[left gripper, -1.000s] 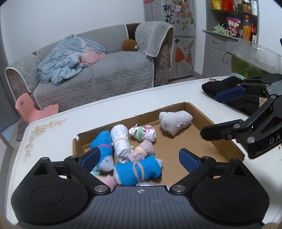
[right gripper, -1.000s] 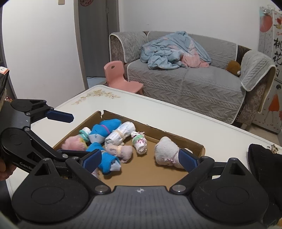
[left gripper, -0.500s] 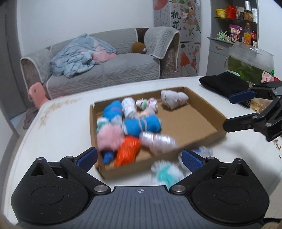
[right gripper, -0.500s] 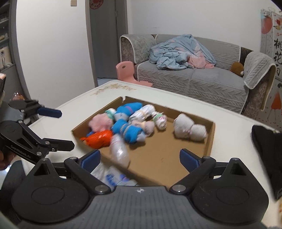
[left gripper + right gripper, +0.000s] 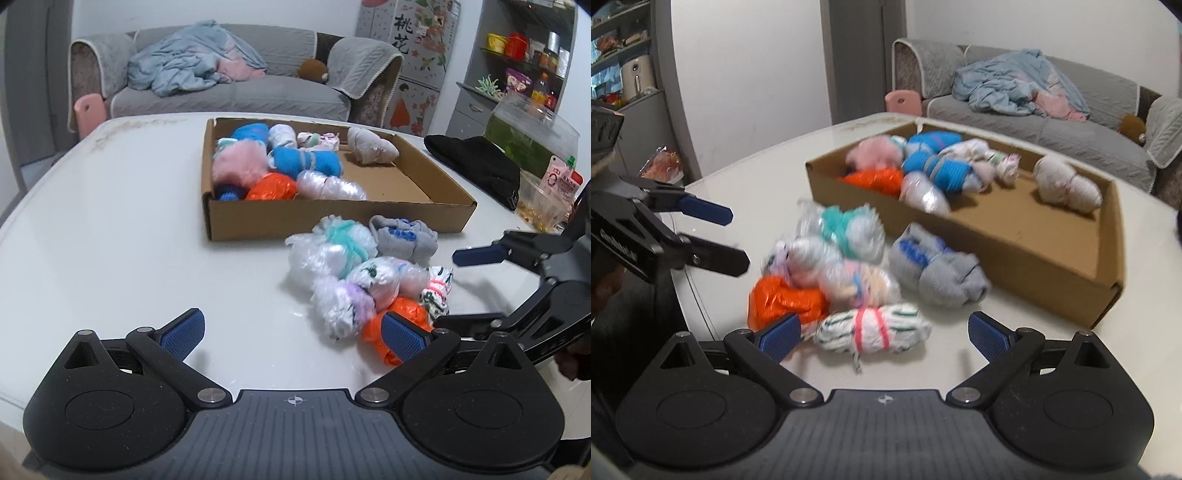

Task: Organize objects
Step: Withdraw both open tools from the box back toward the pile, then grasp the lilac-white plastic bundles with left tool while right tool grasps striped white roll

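A shallow cardboard box on the white table holds several rolled sock bundles, mostly at its left end. In front of it lies a loose pile of bundles: a grey-blue roll, an orange one, a white-teal one and a green-striped roll with a pink band. My left gripper is open and empty, near the pile's left side. My right gripper is open and empty, just before the striped roll.
A black cloth and a glass fish tank stand at the table's right. A grey sofa with a blue blanket and a pink child's chair are beyond the table. Shelves stand by the wall.
Both grippers have pulled back from over the box toward the table's near edge. The loose pile in front of the box has come into view.
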`<state>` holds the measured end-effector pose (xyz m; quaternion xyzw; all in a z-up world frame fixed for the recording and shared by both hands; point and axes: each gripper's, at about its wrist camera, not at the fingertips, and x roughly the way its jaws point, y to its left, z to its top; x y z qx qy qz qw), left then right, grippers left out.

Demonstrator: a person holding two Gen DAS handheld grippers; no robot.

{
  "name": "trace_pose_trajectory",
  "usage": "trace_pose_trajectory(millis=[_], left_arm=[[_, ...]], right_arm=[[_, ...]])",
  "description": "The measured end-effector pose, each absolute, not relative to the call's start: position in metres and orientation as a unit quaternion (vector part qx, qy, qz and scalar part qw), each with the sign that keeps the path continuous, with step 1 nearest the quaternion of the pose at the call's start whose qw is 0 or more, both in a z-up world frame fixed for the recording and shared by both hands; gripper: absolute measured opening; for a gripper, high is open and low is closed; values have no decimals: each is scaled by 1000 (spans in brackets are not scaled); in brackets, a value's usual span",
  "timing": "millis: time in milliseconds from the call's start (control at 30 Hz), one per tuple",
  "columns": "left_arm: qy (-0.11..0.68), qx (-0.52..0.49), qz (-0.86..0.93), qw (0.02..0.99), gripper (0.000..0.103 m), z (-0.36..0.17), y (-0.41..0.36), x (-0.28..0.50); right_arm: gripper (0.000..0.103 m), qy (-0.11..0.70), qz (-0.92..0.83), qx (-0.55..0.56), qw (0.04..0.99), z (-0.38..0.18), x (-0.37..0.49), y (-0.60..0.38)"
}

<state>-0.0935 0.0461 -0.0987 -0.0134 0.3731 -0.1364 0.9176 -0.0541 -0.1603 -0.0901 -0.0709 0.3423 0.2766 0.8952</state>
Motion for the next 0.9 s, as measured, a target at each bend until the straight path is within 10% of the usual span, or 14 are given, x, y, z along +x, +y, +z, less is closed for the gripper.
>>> trace_pose_trajectory(millis=[200,333,700,900], left_arm=[[380,-23,-142,914,102,-103,44,-90],[385,-28,-152,910,102,-105,37,-85],[409,-125,-159,890,102,-105,18,-54],[420,-143,-128,887,74,-110,15,-48]], right_arm=[[89,344,284,-76,891,-102,-54,-155],[66,335,288,-72,894,-100,-57,-159],[65,323,274,-71,903,-101,-63,-173],[65,320,275,-66,904,-101,-61,-176]])
